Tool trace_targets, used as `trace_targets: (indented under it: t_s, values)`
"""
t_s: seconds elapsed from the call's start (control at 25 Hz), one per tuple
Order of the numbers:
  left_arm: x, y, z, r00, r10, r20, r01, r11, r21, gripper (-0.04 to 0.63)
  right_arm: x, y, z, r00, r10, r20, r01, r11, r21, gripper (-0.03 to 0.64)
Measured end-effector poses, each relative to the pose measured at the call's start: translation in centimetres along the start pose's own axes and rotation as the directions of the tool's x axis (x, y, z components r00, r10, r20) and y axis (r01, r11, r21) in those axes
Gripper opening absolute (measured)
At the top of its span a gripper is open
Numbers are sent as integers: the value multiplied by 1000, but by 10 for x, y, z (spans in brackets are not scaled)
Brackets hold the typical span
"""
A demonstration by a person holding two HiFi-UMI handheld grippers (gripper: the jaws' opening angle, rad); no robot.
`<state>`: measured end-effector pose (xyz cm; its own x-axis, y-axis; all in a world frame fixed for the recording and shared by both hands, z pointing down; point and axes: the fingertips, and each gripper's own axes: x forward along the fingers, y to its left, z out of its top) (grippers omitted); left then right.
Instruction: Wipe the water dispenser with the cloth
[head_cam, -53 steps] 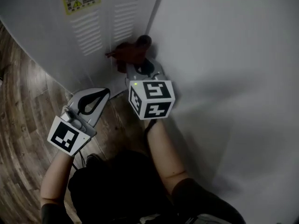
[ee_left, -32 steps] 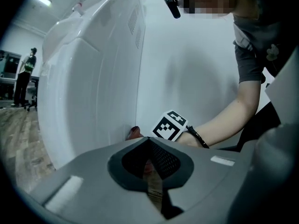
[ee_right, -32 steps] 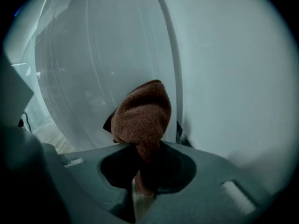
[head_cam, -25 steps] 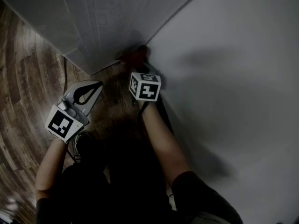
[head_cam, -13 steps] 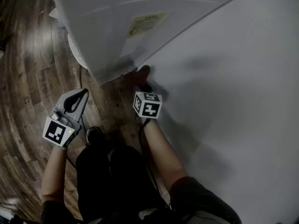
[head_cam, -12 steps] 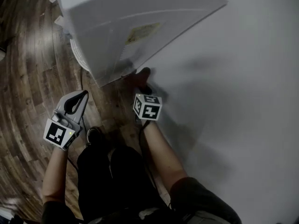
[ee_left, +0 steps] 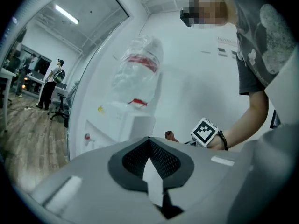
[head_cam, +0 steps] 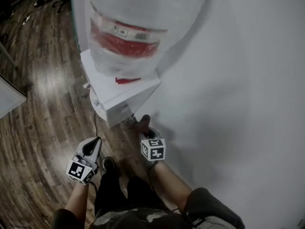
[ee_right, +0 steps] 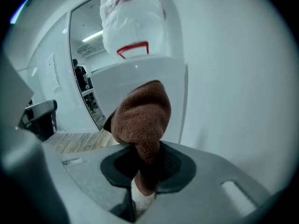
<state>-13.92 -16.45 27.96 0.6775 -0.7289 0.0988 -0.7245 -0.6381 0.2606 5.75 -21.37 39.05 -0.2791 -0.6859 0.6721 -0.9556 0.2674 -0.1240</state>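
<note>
Found brown cloth (ee_right: 142, 118) pinched tight in right gripper (head_cam: 144, 129), bunched at lower corner of white water dispenser (head_cam: 125, 97). Noted clear bottle (head_cam: 138, 27) on top and white wall (head_cam: 238, 80) hemming in right side. Recorded left gripper (ee_left: 149, 147) closed, empty, well apart above wood floor (head_cam: 43, 123).

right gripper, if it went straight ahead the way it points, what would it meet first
Probably the white water dispenser: the right gripper, shut on the brown cloth, points at it, so the cloth would touch first. Gap is unclear.
</note>
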Motion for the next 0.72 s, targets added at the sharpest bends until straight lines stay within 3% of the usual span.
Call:
trace_targets:
  t_s: [0.16,0.36,0.6,0.72]
  values:
    - [-7,-33,85,998,-52,44,52,999,-15,11,-62,19,65,999,1,54,-2,1000,15,60]
    - [-9,-44,135,988,-135,72,128,987,95,11,-103,34,119,992,12,129,-19,999,47,60]
    - [-18,-50,167,989,-78,127,58,987,151,11,-138,43,129,975,61,215,-76,995,62,60]
    - [-26,-70,166,988,-21,153,0,991,135,11,-162,43,117,966,107,235,-119,992,36,60]
